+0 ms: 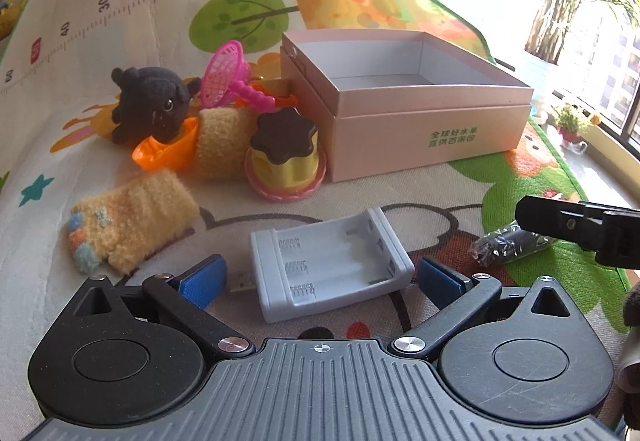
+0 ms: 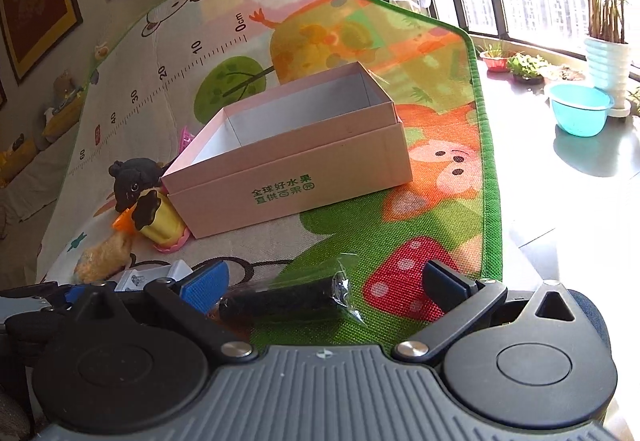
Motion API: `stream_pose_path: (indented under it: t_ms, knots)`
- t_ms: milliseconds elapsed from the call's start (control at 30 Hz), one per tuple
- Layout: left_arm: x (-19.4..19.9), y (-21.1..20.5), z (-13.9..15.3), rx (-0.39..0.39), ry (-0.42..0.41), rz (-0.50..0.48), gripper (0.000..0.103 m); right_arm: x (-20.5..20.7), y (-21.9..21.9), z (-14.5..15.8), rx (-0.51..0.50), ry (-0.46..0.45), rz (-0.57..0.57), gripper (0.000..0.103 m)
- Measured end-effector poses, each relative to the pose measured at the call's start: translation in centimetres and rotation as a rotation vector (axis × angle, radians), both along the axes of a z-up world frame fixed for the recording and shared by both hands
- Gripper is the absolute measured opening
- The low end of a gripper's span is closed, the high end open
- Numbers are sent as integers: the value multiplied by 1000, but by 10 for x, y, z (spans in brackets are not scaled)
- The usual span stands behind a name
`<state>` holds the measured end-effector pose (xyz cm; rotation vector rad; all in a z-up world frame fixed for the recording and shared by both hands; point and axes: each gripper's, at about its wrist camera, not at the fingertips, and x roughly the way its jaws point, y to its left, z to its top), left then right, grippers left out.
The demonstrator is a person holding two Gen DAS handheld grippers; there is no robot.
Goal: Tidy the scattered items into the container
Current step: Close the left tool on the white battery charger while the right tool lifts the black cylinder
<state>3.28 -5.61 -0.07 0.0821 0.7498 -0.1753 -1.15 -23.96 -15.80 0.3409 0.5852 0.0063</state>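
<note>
An open pink box (image 1: 424, 137) (image 2: 288, 177) stands on the play mat, its inside bare. My left gripper (image 1: 320, 281) is open, its blue pads on either side of a grey battery holder (image 1: 332, 269) lying on the mat. My right gripper (image 2: 320, 289) is open around a black roll in clear wrap (image 2: 288, 301) (image 1: 508, 247). Left of the box lie a black plush (image 1: 152, 105), a pink toy racket (image 1: 228, 75), an orange cup (image 1: 168, 149), a yellow pudding toy (image 1: 286, 157) and fuzzy yellow socks (image 1: 128, 221).
The mat's green edge (image 2: 486, 177) runs along the right, with grey floor beyond. A teal bowl (image 2: 580, 113) and potted plants (image 2: 604, 21) stand by the window. Framed pictures (image 2: 36, 5) lean on the far wall.
</note>
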Motion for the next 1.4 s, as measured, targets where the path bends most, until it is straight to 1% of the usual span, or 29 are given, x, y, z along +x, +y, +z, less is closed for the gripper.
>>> stream_pose_path:
  t_ms: [67, 167, 300, 333, 367, 433, 500, 567, 600, 700, 767, 900, 1033, 1167, 1233, 1267, 1333, 1400]
  knots:
    - [0, 0, 0, 12, -5, -19, 103, -1, -1, -1, 13, -4, -1, 103]
    - [-4, 7, 1, 57, -20, -35, 103, -1, 0, -1, 10, -5, 1, 103]
    - [-15, 30, 6, 162, -59, -33, 103, 0, 1, -1, 1, -2, 2, 103]
    - [-19, 37, 7, 172, -68, -39, 103, 0, 2, -1, -4, 0, 3, 103]
    - [-21, 44, 9, 161, -73, -52, 103, 0, 3, -1, -12, 3, 5, 103]
    - [-25, 54, 12, 113, -74, -90, 103, 2, 6, 0, -29, 9, 8, 103]
    - [-25, 56, 15, 69, -83, -157, 103, 3, 8, 0, -47, 17, 12, 103]
    - [-17, 52, 13, 57, -79, -227, 103, 3, 10, 0, -60, 22, 15, 103]
    - [-11, 50, 11, 59, -72, -243, 103, 3, 11, 0, -64, 23, 16, 103]
    - [12, 50, 3, 54, -24, -239, 103, 3, 11, 0, -72, 24, 15, 103]
    - [23, 56, 0, -1, 7, -249, 103, 3, 11, 0, -75, 26, 15, 103]
    - [29, 59, 0, -39, 5, -276, 103, 4, 14, 0, -94, 34, 20, 103]
    - [23, 56, 0, -33, -11, -286, 103, 4, 15, -1, -98, 35, 20, 103]
    - [14, 54, 1, -23, -33, -258, 103, 4, 15, -1, -99, 34, 22, 103]
    - [10, 53, 2, -15, -42, -236, 100, 5, 17, 0, -109, 37, 34, 103]
    - [8, 52, 3, -12, -43, -227, 94, 5, 18, 0, -119, 41, 45, 103]
    - [3, 50, 3, -14, -42, -221, 94, 7, 24, 1, -153, 53, 77, 103]
    - [-3, 47, 3, 0, -49, -229, 94, 6, 30, 1, -196, 62, 103, 103]
